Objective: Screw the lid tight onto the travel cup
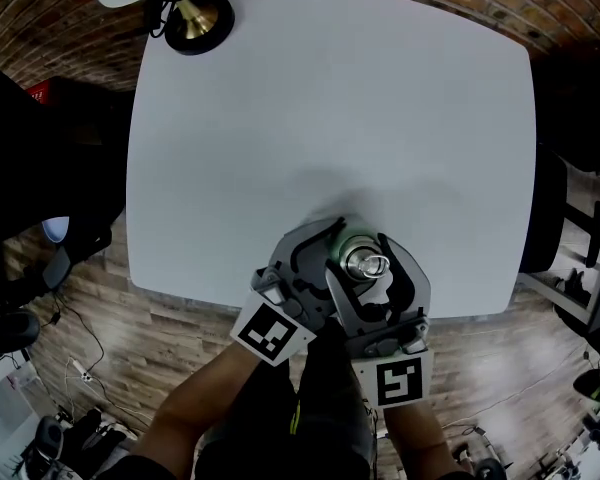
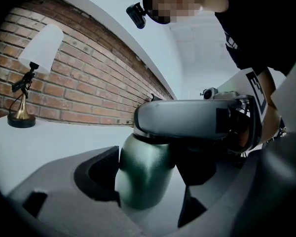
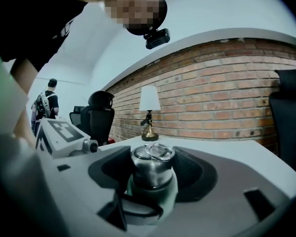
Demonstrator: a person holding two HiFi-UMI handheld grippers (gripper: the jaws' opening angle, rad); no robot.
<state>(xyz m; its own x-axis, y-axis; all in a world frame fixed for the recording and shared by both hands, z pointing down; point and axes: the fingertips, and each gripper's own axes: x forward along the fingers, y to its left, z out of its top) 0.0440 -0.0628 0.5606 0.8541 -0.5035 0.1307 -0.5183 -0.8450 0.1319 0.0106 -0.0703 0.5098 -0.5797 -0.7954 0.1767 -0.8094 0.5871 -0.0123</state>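
Beyond both claws runs a red brick wall [image 3: 227, 98], closing off the far side of the white surface [image 1: 330, 118]. That surface spreads wide ahead of the claws, which work close to its near edge, with wooden floor [image 1: 100, 348] just behind and below them. A black office chair [image 3: 96, 115] stands off to the left of the right claw, past the edge of the surface. Well ahead of the left claw and off to its left, at the far corner, stands a small table lamp [image 1: 193, 18] with a brass stem, a dark round base and a white shade.

The left claw [image 2: 148, 174] comes in low from the left and is clenched on the travel cup [image 2: 140, 167]. Its dark pads sit against either side of the green body, and the cup stands upright on the surface. The right claw [image 3: 153, 167] comes in higher from the right and crosses directly above the left one. Its jaws stand wide, yet the pads sit against both sides of the lid [image 3: 152, 169], so it is grasping the lid. The lid is a stubby metal cap on top of the cup. A small wire ring [image 3: 158, 151] lies flat on the lid's top, right between the right claw's pads.
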